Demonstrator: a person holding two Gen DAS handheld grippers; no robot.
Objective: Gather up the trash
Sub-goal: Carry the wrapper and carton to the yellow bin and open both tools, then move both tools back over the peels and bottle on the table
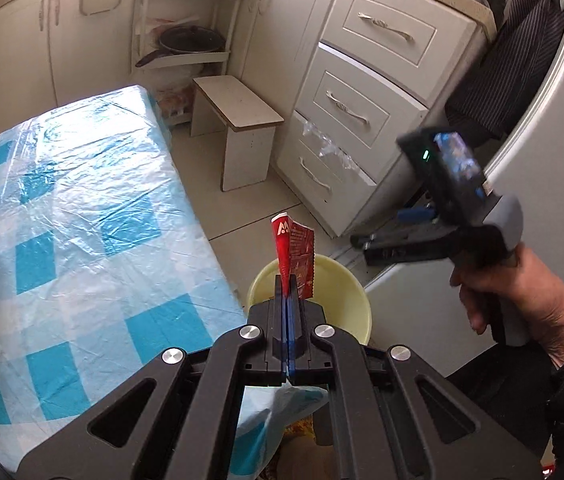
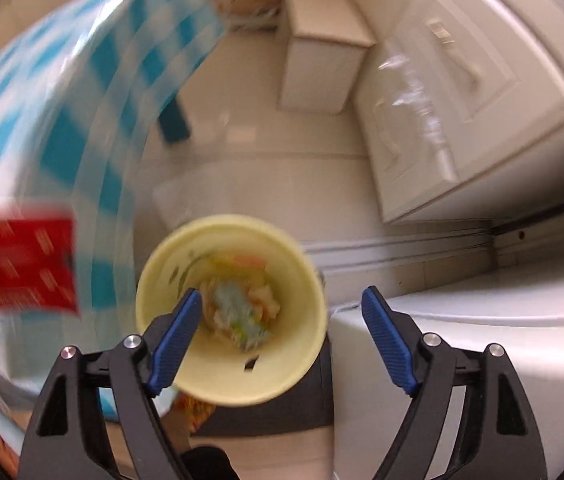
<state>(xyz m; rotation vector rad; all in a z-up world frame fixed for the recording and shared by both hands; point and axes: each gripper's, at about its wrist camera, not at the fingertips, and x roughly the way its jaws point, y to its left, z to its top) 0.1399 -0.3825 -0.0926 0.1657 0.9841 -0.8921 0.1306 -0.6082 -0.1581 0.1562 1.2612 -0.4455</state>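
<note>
My left gripper (image 1: pixel 287 280) is shut on a red snack wrapper (image 1: pixel 294 248), which stands upright above the near rim of a pale yellow bin (image 1: pixel 338 300) on the floor. In the right wrist view the same wrapper (image 2: pixel 18 264) shows blurred at the left, beside the bin (image 2: pixel 162 264). Mixed trash (image 2: pixel 238 304) lies in the bottom of the bin. My right gripper (image 2: pixel 282 294) hangs open over the bin's mouth with nothing between its blue pads (image 2: pixel 386 332). From the left wrist view that right gripper (image 1: pixel 362 248) is held by a hand (image 1: pixel 522 292) to the right of the bin.
A table with a blue-check cloth under clear plastic (image 1: pixel 82 200) stands left of the bin. A small white stool (image 1: pixel 242 120), a white drawer cabinet (image 1: pixel 362 100) and a white appliance (image 1: pixel 542 128) ring the tiled floor. A corner shelf holds a pan (image 1: pixel 186 40).
</note>
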